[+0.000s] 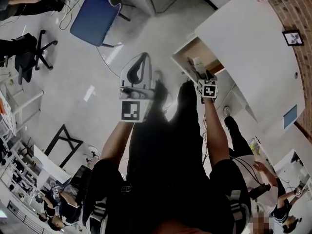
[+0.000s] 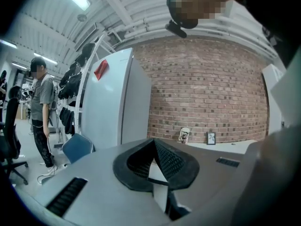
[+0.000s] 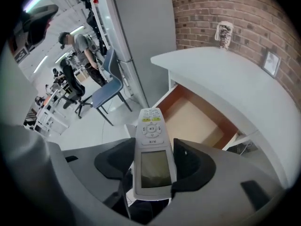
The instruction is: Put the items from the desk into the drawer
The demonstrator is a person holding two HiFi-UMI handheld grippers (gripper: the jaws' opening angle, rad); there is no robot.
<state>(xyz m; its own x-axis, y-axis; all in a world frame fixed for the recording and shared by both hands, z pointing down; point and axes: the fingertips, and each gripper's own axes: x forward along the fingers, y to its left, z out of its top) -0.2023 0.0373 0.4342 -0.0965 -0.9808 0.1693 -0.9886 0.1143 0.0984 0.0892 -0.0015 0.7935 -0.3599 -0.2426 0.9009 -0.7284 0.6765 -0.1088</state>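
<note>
A white remote control point(image 3: 150, 131) is clamped between the jaws of the right gripper point(image 3: 153, 158) and is held above the open drawer point(image 3: 190, 119) of the desk point(image 3: 225, 74). The left gripper point(image 2: 154, 164) is pinched together, empty. Next, the remote is probably to be lowered inside and released.

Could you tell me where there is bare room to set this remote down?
The open drawer looks bare across its wooden floor. The desk top is bare too; only the cup and picture frame stand along its brick-wall edge.
</note>
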